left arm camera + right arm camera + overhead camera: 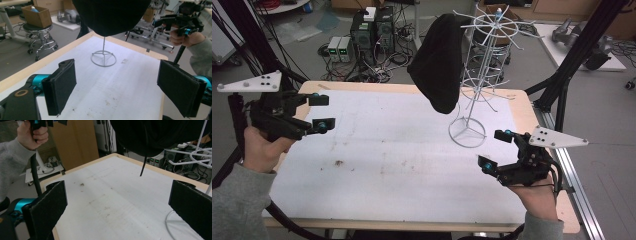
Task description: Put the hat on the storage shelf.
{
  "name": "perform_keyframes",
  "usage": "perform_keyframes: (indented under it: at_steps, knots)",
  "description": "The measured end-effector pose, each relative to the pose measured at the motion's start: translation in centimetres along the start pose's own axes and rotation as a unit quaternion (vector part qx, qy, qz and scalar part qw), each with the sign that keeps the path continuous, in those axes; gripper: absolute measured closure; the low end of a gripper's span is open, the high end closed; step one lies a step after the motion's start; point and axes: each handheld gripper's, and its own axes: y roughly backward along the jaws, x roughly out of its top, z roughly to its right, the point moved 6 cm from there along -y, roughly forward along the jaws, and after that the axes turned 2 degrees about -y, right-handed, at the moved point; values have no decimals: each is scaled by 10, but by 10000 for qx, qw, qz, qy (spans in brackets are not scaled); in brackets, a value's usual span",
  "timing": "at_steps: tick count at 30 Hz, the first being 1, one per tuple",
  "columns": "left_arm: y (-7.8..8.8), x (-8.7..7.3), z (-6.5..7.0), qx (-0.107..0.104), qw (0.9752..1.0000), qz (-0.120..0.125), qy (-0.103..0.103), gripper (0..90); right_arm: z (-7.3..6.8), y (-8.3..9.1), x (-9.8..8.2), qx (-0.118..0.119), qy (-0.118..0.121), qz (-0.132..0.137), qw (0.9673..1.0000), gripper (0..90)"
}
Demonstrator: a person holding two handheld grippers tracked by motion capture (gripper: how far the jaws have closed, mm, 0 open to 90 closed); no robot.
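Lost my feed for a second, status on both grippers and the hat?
Left gripper open, empty. Right gripper open, empty. Black hat hanging on white wire rack, untouched. Nothing between grippers and hat.

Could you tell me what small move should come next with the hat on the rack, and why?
Probably bring the right gripper up toward the black hat: it hangs on the wire rack, both grippers are open and empty, and the right is nearer.

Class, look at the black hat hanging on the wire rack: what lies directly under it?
Under the black hat lies bare white table cover; beside it stands the wire rack on its ring base. The hat covers the arm it hangs from, so its attachment cannot be seen.
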Motion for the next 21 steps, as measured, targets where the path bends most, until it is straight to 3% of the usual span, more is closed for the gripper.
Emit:
perform_keyframes:
  at_steps: [6, 13, 18, 21]
  knots:
    - [6, -14, 2, 77, 10000, -15, -23, 159, 2, 0, 2, -35, 23, 25, 10000, 8]
    - [15, -27, 15, 77, 9999, -59, -127, 158, 4, 2, 6, -44, 55, 87, 9999, 8]
    - [20, -35, 18, 73, 9999, -33, -78, 154, 6, 0, 8, -92, 60, 79, 9999, 8]
    - [24, -44, 17, 193, 9998, -41, -36, 152, 8, 0, 8, -124, 78, 87, 9999, 8]
